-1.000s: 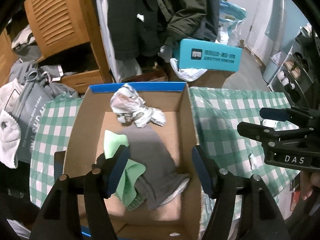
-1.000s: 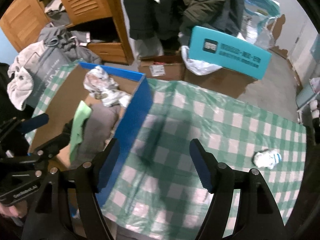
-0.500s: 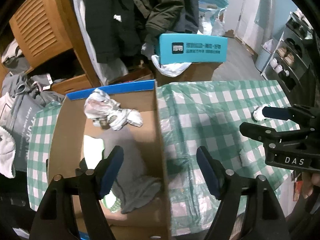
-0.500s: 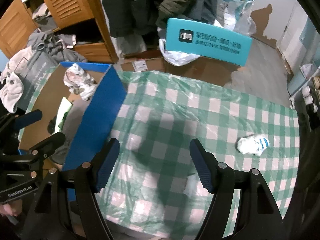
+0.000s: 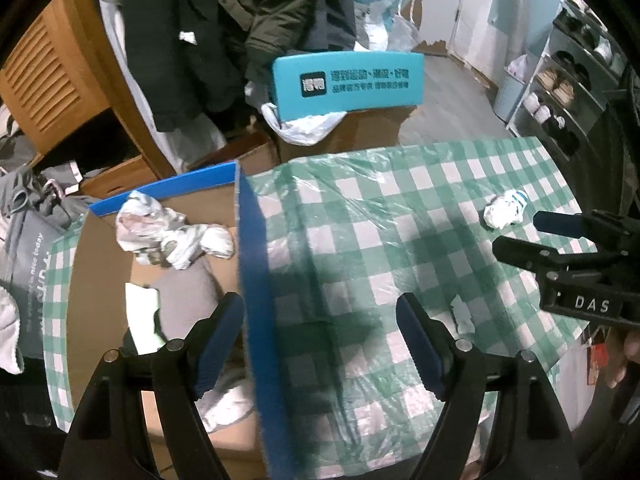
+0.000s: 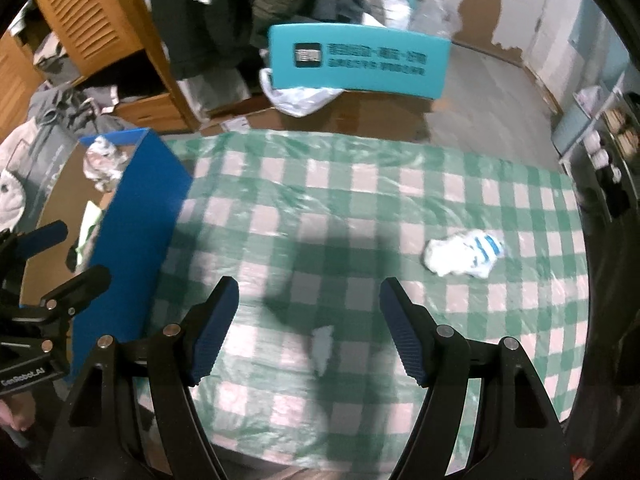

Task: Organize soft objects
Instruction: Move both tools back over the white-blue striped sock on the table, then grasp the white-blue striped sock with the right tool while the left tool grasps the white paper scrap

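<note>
A blue-sided cardboard box (image 5: 256, 280) (image 6: 132, 232) stands at the left end of the green checked table. Inside lie a patterned white bundle (image 5: 168, 232), a grey cloth (image 5: 188, 304) and a pale green cloth (image 5: 140, 312). A balled white sock with blue stripes (image 6: 464, 254) (image 5: 504, 212) lies on the cloth toward the right. My left gripper (image 5: 320, 340) hangs over the box's right wall, its jaws opening with nothing held. My right gripper (image 6: 308, 328) is open over bare tablecloth, left of and nearer than the sock.
A small pale scrap (image 6: 322, 346) lies on the tablecloth (image 6: 360, 184) between the right fingers. Beyond the table are a teal box (image 6: 356, 60), hanging dark coats (image 5: 224, 32), a wooden cabinet (image 6: 96, 20) and a shoe rack (image 5: 568, 80). Clothes are piled at left.
Both grippers have moved right, away from the box's inside and over the tablecloth. The striped sock has come closer in both views. The left jaws stand wider.
</note>
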Demonstrator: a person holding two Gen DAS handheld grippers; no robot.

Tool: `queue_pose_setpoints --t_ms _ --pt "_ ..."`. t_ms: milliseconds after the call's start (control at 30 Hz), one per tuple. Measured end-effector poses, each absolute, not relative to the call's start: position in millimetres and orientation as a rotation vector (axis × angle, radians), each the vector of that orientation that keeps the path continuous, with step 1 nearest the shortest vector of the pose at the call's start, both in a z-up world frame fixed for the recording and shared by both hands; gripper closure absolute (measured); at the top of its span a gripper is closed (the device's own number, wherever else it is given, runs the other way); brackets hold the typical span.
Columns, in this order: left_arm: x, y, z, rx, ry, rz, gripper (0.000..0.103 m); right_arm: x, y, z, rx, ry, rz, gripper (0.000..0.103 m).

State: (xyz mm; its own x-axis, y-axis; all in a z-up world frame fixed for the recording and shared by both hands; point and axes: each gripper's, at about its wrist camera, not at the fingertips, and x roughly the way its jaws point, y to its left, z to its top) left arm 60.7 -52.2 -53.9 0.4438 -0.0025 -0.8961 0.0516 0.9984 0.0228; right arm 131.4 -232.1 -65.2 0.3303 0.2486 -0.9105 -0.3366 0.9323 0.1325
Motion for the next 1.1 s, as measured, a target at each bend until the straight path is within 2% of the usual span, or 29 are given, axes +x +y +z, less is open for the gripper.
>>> queue_pose_setpoints --t_ms 400,700,1100 --pt "87 -75 -76 0.021 1.183 -0.067 0.023 155 -288 -90 -0.053 1.225 0.273 0.031" --pt "111 -91 -99 0.038 1.246 -0.085 0.023 190 -321 -117 -0.057 1.345 0.22 0.031" --pt "147 -108 -121 0.001 1.267 -0.097 0.023 228 -338 -151 0.088 1.397 0.135 0.031"
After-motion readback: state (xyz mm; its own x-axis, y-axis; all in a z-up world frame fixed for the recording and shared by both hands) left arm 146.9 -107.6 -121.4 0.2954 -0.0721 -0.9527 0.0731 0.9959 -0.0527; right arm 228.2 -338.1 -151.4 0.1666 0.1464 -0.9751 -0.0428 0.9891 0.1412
